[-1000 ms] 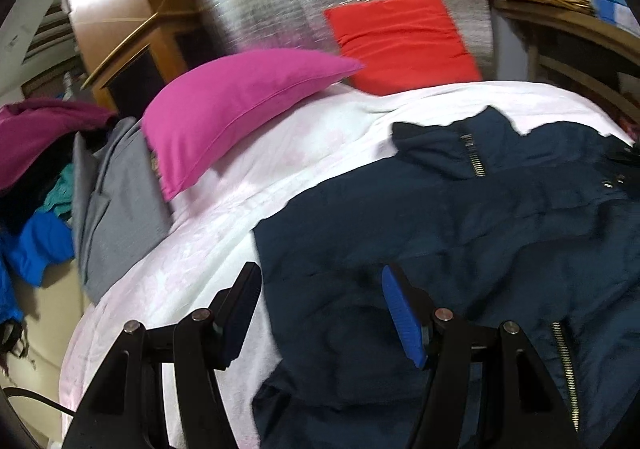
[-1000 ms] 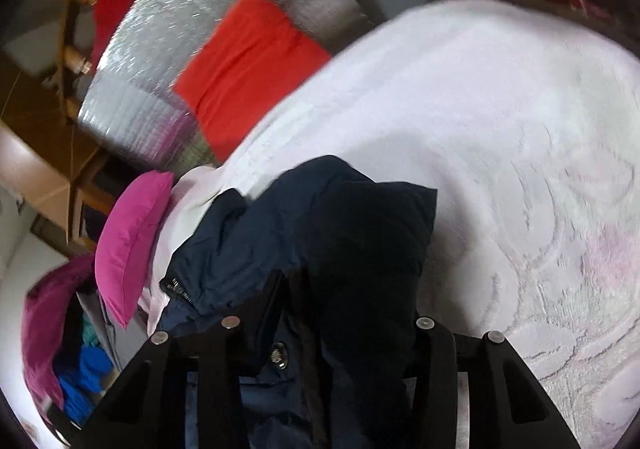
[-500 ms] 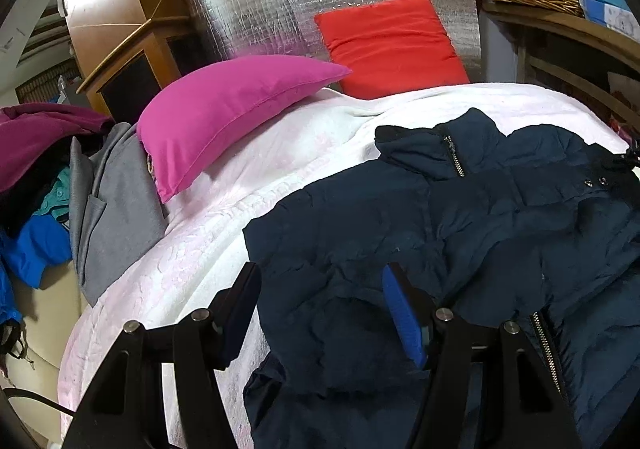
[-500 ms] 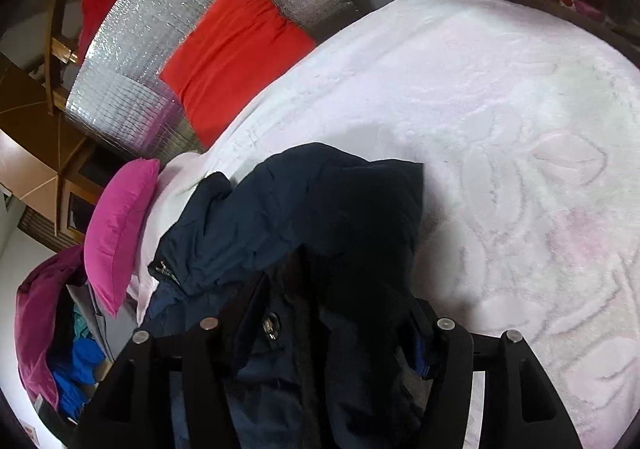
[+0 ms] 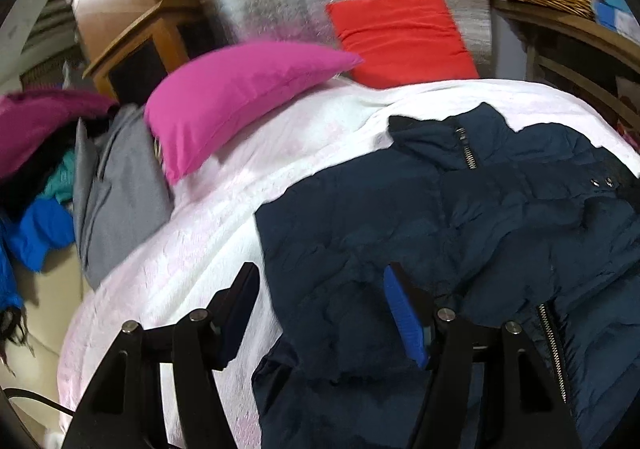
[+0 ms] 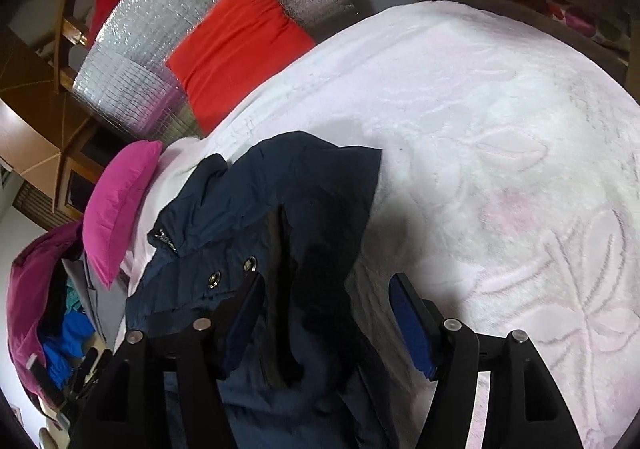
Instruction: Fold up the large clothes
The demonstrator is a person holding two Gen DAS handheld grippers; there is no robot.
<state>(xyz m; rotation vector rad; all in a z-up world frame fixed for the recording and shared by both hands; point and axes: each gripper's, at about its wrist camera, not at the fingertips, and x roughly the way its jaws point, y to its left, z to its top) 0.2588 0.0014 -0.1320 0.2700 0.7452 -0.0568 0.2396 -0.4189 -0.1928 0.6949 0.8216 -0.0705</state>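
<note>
The navy jacket (image 5: 460,217) lay on the bed (image 6: 500,121). Both the left tongs (image 5: 320,309) and right tongs (image 6: 326,313) had just been opening, spread above it and gripping nothing.

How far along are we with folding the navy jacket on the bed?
Early. Done: the jacket lies on the bed, its far sleeve laid in over the front. In hand: nothing. The right tool has just been opening and stands open over that sleeve; the left tool is open above the near side. Left: the near side and the final folds.
</note>
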